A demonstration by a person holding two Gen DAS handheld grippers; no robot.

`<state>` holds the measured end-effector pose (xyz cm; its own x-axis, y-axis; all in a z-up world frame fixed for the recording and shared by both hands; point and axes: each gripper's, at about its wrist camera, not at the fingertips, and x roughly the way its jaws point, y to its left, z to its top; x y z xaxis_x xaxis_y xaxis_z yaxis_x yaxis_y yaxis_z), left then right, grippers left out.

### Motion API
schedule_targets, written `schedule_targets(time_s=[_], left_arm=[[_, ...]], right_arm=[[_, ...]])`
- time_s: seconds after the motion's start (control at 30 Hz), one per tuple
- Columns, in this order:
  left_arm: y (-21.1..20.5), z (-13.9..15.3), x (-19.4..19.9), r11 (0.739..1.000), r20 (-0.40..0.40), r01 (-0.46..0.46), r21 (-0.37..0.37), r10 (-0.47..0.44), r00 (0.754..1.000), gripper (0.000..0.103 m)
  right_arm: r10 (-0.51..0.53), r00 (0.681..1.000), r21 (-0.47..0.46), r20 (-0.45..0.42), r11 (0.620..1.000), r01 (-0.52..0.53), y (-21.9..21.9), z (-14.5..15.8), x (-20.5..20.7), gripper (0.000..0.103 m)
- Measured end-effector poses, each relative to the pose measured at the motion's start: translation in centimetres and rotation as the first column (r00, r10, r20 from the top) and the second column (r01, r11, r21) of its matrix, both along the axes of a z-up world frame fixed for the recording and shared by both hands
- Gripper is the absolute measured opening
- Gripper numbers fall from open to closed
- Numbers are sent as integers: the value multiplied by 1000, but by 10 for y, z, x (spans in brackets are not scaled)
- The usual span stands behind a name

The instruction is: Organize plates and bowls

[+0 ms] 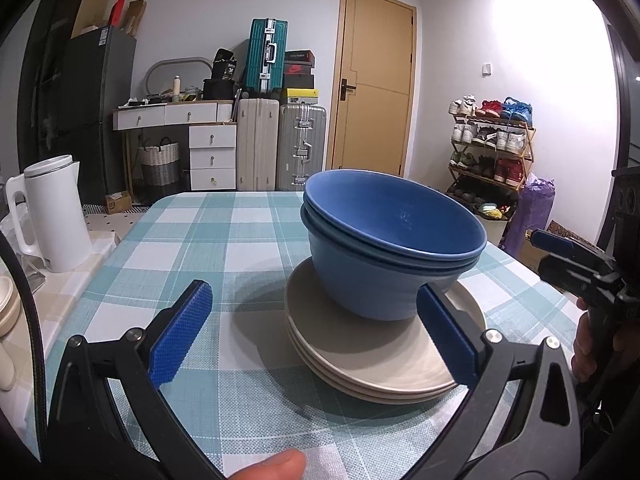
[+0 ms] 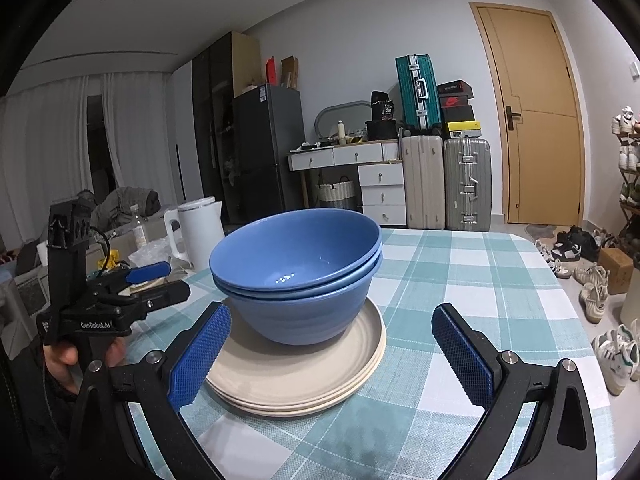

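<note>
Left wrist view: checked teal-and-white tablecloth table (image 1: 224,232) holds 3 stacked beige round plates (image 1: 372,360), with 2 nested blue ceramic bowls (image 1: 392,236) on top. Looks basically done. Left gripper (image 1: 316,334) and right gripper (image 2: 332,356) both spread wide, holding nothing.
</note>
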<state>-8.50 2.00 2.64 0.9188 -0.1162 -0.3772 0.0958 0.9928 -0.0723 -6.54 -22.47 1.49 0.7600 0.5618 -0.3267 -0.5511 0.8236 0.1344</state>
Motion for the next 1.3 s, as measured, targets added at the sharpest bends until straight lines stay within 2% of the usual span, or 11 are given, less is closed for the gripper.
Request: schedule_targets(time_s=[0.23,1.3], left_arm=[[1,0,-1,1000,4,-5,-1,5,1000,102],[2,0,-2,1000,5,-4,-2,5,1000,102]], right_arm=[[13,1000,-35,2,999,-13,6,-2,-1,102],[10,1000,-23,-5,1000,-10,7,-3,1,102]])
